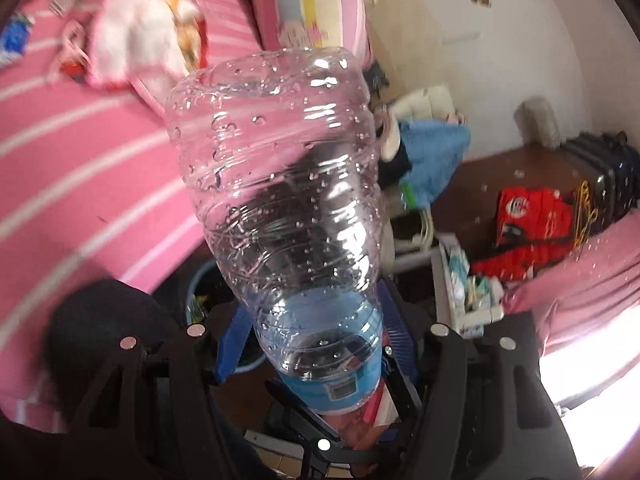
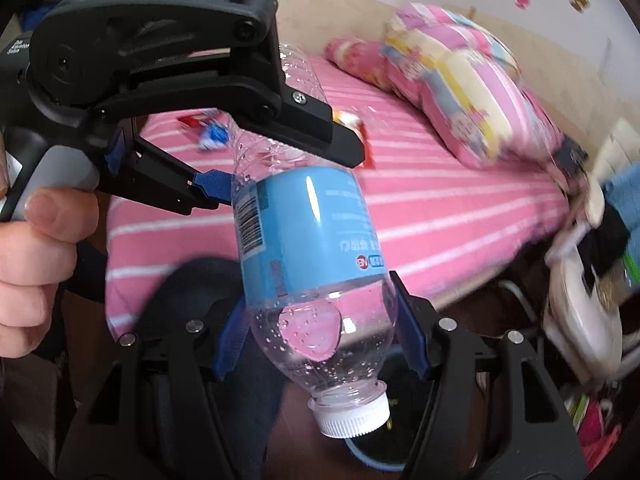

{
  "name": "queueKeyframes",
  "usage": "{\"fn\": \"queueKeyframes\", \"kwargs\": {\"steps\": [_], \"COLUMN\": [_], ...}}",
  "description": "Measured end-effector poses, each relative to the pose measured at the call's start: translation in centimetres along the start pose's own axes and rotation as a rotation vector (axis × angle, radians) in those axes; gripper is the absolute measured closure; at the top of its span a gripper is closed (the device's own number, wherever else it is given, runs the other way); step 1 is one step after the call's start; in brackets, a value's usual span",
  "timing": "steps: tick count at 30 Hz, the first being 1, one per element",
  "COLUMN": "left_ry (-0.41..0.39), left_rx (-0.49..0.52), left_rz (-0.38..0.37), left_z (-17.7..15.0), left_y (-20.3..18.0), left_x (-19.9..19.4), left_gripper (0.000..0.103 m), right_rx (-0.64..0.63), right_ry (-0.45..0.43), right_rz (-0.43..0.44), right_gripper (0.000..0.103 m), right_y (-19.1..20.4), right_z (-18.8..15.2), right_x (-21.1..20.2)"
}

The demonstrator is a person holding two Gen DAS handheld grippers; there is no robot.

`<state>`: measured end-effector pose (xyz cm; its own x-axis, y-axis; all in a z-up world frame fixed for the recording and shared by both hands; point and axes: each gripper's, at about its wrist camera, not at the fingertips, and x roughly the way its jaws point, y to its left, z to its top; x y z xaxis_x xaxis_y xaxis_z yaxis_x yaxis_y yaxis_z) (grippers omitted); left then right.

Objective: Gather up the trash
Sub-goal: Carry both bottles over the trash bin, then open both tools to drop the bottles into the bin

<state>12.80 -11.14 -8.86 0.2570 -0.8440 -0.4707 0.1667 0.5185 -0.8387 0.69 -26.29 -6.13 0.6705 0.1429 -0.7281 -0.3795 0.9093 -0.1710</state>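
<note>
A: Gripping the clear, ribbed plastic water bottle with the light-blue label (image 2: pixel 308 232) from the left are the black tongs with blue pads, the left gripper (image 2: pixel 276 160); a hand (image 2: pixel 36 256) squeezes its grey handle at the left edge.

B: Are those jaws clamped on it?

A: Yes. One blue pad presses the bottle's upper body on the left and the black finger lies across its other side.

B: And the right gripper (image 2: pixel 324 336)?

A: Lower in the right wrist view, its two blue pads pinch the bottle's shoulder just under the label, one on each side. The white screw cap (image 2: pixel 354 414) points down toward the camera.

B: Where is the bottle?

A: In the air, held by both tongs, in front of the pink bed with white stripes (image 2: pixel 440 208). To the right a pink patterned pillow (image 2: pixel 472 80) lies on the bed.

B: The left wrist view?

A: The bottle (image 1: pixel 280 184) fills it, droplets inside, base pointing away, between the left gripper's (image 1: pixel 316 344) pads.
</note>
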Motion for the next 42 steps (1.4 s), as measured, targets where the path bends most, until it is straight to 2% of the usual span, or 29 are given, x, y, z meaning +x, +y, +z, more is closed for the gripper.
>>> {"fn": "queueKeyframes", "kwargs": {"steps": [6, 12, 24, 30, 39, 41, 42], "left_ry": [0.158, 0.281, 0.535, 0.658, 0.730, 0.731, 0.716], "left_rx": [0.040, 0.040, 0.035, 0.037, 0.025, 0.025, 0.037], "left_rz": [0.033, 0.054, 0.140, 0.148, 0.162, 0.186, 0.230], "left_z": [-1.6, -2.5, -5.2, -5.7, -6.0, -5.9, -5.7], "left_y": [-1.0, -0.6, 3.2, 5.1, 5.9, 5.9, 5.9], "left_x": [8.3, 14.7, 27.3, 32.2, 36.1, 36.6, 36.7], "left_gripper": [0.044, 0.044, 0.043, 0.043, 0.043, 0.037, 0.018], "right_rx": [0.109, 0.210, 0.437, 0.518, 0.606, 0.609, 0.608], "right_ry": [0.066, 0.135, 0.307, 0.387, 0.445, 0.450, 0.456], "right_rz": [-0.036, -0.048, -0.020, -0.032, -0.044, -0.054, -0.083], "right_gripper": [0.039, 0.039, 0.039, 0.039, 0.039, 0.039, 0.038], "right_y": [-4.1, -7.5, -11.9, -13.0, -14.1, -14.1, -14.2], "right_z": [-4.8, -9.0, -16.0, -18.2, -20.2, -20.5, -20.6], "right_x": [0.4, 1.7, 6.1, 8.4, 10.9, 11.1, 11.2]}}
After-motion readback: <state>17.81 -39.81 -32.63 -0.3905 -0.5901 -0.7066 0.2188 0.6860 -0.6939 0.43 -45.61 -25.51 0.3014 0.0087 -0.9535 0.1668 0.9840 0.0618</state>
